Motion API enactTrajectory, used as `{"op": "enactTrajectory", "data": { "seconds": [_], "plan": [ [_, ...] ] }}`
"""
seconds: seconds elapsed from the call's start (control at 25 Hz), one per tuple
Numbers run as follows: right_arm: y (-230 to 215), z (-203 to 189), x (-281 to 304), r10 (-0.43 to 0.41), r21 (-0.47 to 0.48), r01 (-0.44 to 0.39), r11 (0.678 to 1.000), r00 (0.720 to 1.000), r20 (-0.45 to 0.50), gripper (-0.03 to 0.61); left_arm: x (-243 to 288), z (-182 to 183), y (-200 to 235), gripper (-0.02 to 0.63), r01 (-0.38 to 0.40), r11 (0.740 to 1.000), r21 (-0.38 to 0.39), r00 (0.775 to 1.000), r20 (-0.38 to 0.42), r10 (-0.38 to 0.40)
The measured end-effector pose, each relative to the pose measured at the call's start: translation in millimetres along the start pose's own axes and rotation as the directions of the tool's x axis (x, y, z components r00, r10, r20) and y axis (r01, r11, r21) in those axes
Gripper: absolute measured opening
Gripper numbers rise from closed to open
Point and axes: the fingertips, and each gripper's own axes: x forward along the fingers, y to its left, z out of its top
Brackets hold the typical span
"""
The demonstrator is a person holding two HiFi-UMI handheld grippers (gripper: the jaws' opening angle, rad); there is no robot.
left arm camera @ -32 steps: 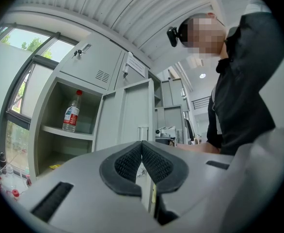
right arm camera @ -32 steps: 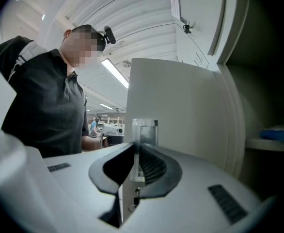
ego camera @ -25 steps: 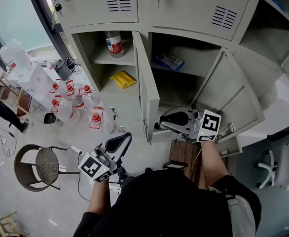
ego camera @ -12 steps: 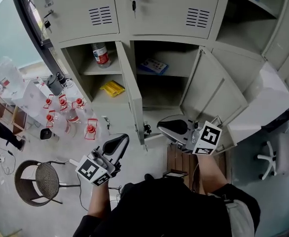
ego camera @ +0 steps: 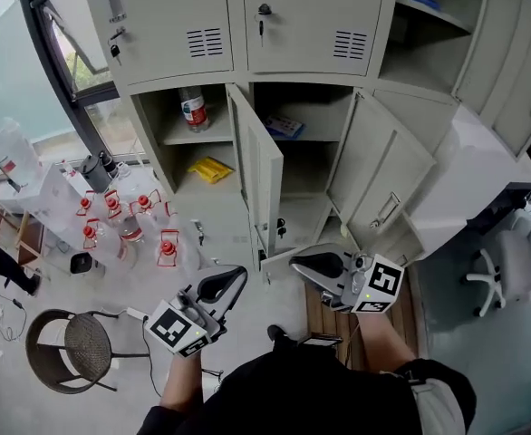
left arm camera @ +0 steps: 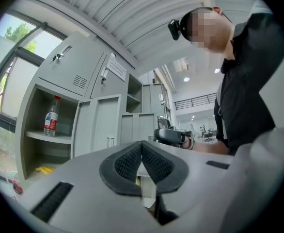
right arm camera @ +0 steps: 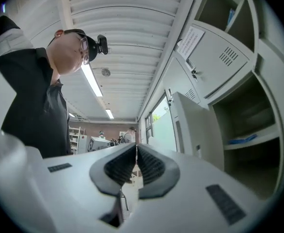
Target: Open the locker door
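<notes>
The locker door [ego camera: 267, 172], flat grey sheet metal, stands wide open on its compartment. On the shelf left of the door a clear, seemingly plastic bottle [ego camera: 192, 109] is set upright; its red-and-white label is too small to be read. Below the door both grippers are held low and pointed toward it. The ribbed black pads of the left gripper [ego camera: 232, 277] are pressed together on nothing, and the right gripper [ego camera: 302, 263] is likewise closed and empty.
</notes>
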Motion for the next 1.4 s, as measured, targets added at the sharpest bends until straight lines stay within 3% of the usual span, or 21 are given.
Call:
{"op": "enactTrajectory", "data": {
  "seconds": [0.24, 0.44, 0.64, 0.8, 1.0, 1.4],
  "plan": [
    [84.9, -17.4, 16.4, 0.046, 0.033, -0.046, 0.998, 0.999, 0.004, 0.018, -57.3, -17.7, -43.3, 0.015, 0.024, 0.998, -0.059, 1.000, 0.019, -0.023],
    [138.8, -34.0, 24.1, 0.050, 0.066, -0.051, 0.997, 0.999, 0.012, 0.017, -92.7, -20.3, -72.4, 0.015, 0.049, 0.997, -0.061, 0.999, 0.018, -0.048],
    [172.3, -63.6, 46.9, 0.037, 0.056, -0.033, 0.998, 0.996, -0.079, 0.012, -126.0, -33.4, -83.7, 0.015, 0.030, 0.995, -0.093, 0.999, 0.014, -0.028],
    [201.6, -71.3, 52.4, 0.100, 0.066, -0.092, 0.994, 0.987, -0.125, 0.011, -134.4, -42.6, -96.6, 0.015, 0.036, 0.993, -0.110, 0.999, 0.018, -0.034],
    [215.6, -66.5, 52.3, 0.098, 0.062, -0.092, 0.994, 0.989, -0.111, 0.011, -136.8, -42.3, -100.1, 0.015, 0.065, 0.993, -0.103, 0.998, 0.021, -0.063],
    [201.3, -63.3, 50.4, -0.022, 0.072, 0.030, 0.997, 0.994, -0.110, 0.012, -149.9, -42.3, -104.4, 0.015, 0.060, 0.992, -0.111, 0.998, 0.029, -0.057]
  ]
}}
